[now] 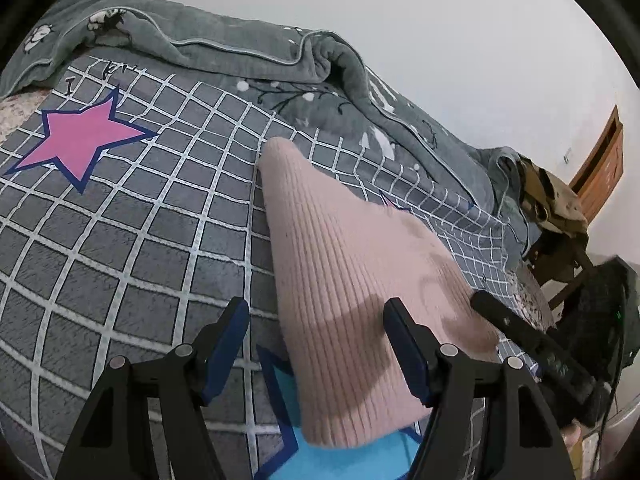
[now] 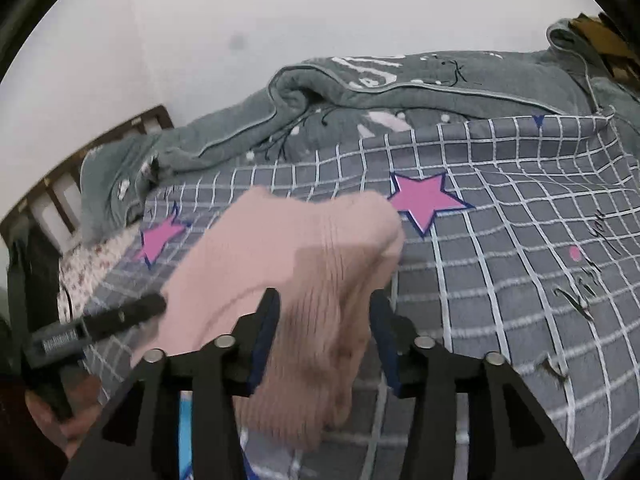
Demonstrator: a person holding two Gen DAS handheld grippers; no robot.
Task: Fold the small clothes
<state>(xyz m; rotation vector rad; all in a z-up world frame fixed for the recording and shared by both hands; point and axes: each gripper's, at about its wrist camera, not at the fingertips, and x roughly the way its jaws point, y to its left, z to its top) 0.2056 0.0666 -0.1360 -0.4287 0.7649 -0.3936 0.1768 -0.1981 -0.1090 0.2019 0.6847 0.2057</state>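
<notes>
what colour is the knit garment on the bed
Pale pink, ribbed knit garment; it shows best in the left wrist view.

Knit garment (image 1: 352,280) lies on the bedsheet (image 1: 120,260), near its front edge. Crumpled blanket (image 1: 224,52) lies along the sheet's far edge, against the wall (image 1: 440,40). Left gripper (image 1: 316,348) straddles the garment's left border; right gripper (image 2: 324,336) straddles its opposite end.

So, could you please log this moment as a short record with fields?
surface: bed with grey grid sheet
garment: pink ribbed knit, lying on the sheet
left hand-held gripper: open, above the knit's near end
right hand-held gripper: jaws either side of bunched knit, grip unclear
background: grey blanket rumpled by the wall
</notes>
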